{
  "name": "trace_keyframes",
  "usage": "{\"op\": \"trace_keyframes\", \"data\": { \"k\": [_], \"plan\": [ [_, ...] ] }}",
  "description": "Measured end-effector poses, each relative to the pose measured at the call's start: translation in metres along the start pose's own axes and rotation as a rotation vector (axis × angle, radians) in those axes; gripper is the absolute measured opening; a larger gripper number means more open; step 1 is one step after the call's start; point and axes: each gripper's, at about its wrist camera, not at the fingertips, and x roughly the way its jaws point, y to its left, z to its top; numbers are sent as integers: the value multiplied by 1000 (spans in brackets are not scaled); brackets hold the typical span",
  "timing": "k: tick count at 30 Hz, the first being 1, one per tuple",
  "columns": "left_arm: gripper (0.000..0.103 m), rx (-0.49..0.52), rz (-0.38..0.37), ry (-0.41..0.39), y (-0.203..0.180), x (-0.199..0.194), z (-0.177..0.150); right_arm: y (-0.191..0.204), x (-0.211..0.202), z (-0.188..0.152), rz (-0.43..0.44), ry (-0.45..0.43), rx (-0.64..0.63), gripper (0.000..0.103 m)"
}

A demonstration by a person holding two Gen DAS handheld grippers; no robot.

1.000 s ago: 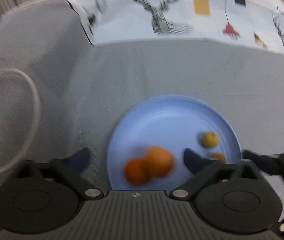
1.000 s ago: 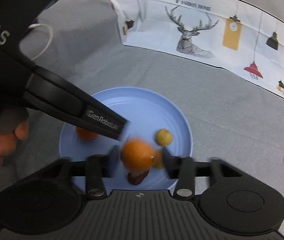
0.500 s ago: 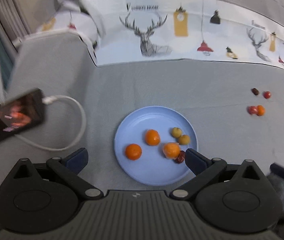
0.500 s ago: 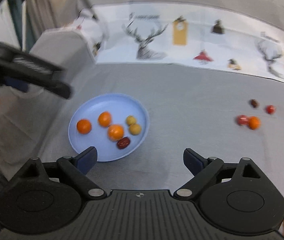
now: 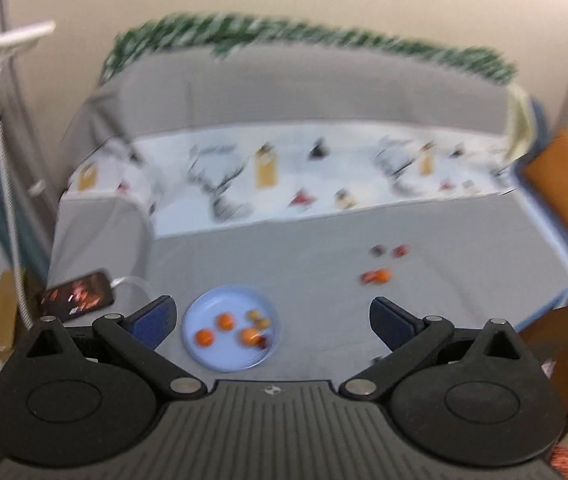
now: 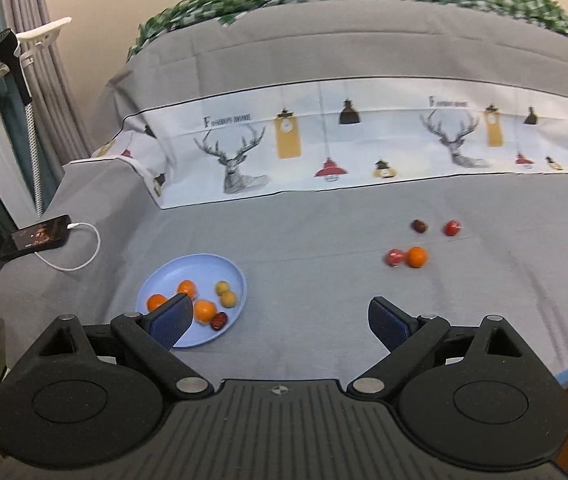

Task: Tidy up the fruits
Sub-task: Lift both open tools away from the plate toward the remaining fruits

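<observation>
A light blue plate (image 6: 199, 264) lies on the grey cloth and holds three oranges, two small yellow fruits and a dark red one. It also shows in the blurred left wrist view (image 5: 219, 300). An orange (image 6: 416, 257), two red fruits and a dark one lie loose on the cloth to the right. My left gripper (image 5: 272, 316) is open and empty, high and well back from the plate. My right gripper (image 6: 281, 314) is open and empty, also pulled back; its left finger (image 6: 173, 316) overlaps the plate's near edge in view.
A phone (image 6: 37, 236) with a white cable (image 6: 83, 252) lies at the cloth's left edge. A deer-print cloth (image 6: 324, 152) covers the back. A stand with a clip (image 6: 23, 64) is at the far left. An orange cushion (image 5: 564, 184) sits at the right.
The right gripper let go of an orange into the plate and opened. Both grippers pulled far back and up, so the plate now looks small.
</observation>
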Motion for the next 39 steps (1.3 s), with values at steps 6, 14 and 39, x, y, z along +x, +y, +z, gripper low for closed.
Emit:
{"op": "trace_keyframes", "data": {
  "k": [6,14,39],
  "plan": [
    [103,88,-57,-113,-42,-59,1,-8,-23,-6,-23,-41,13,95],
    [103,59,-68,-151,-43,-80,-8,-15,-38,-9,-23,-75,24,95],
    [103,41,-116,-188,-43,-67,13,-34,-17,-3,-74,-62,65,95]
  ]
}}
